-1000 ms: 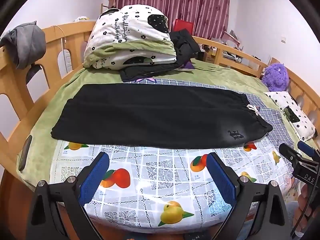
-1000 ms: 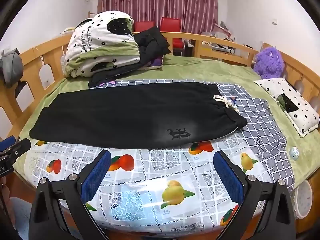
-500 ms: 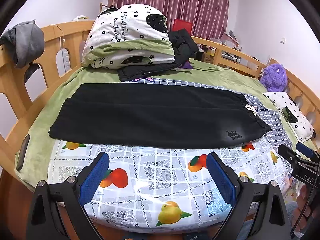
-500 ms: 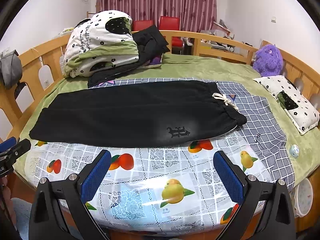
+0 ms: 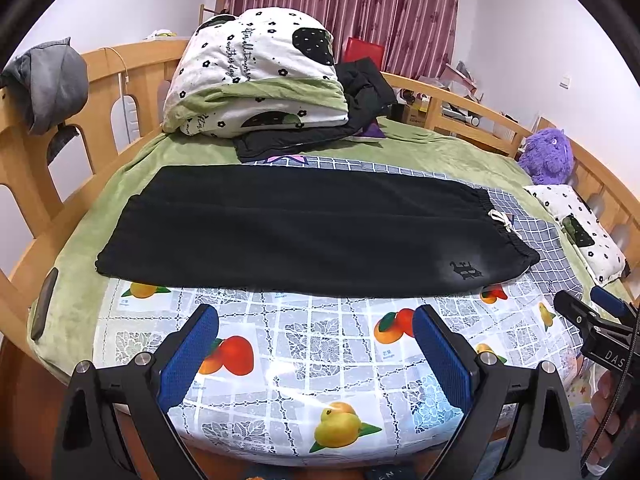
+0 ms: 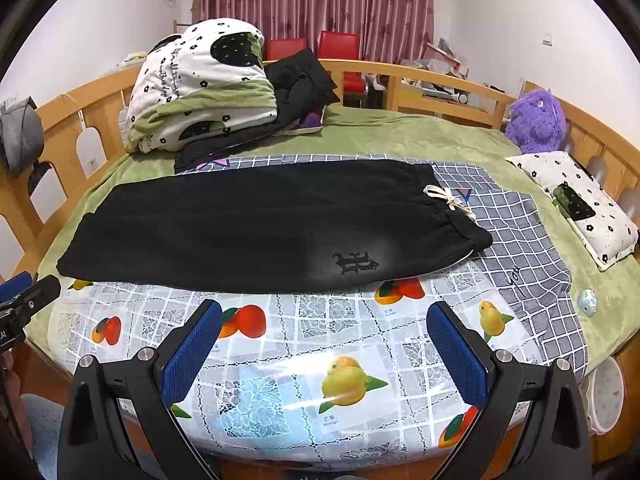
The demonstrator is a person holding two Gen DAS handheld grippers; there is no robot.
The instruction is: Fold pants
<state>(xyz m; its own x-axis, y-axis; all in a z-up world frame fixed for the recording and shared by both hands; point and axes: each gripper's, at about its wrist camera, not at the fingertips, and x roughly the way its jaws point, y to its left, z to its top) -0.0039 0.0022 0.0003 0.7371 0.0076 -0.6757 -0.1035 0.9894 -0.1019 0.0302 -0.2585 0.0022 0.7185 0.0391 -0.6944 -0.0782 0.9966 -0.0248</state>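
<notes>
Black pants [image 5: 304, 232] lie flat across the bed, folded lengthwise, with the waistband and white drawstring [image 5: 502, 218] at the right and the leg cuffs at the left. They also show in the right wrist view [image 6: 260, 228]. My left gripper [image 5: 316, 350] is open and empty, above the near edge of the fruit-print cloth [image 5: 320, 344], short of the pants. My right gripper [image 6: 324, 346] is open and empty, at the same near edge. Each gripper shows at the side of the other's view.
A folded quilt [image 5: 256, 76] and dark clothes [image 5: 360, 92] are piled at the back. A grey checked garment [image 6: 520, 232] lies under the waistband at the right. A purple plush toy [image 6: 536, 120], a small pillow [image 6: 580, 204] and wooden bed rails [image 5: 28, 184] border the bed.
Both grippers have drawn back slightly and risen; the pants sit a little lower and farther in both views. The pants have not moved on the bed.
</notes>
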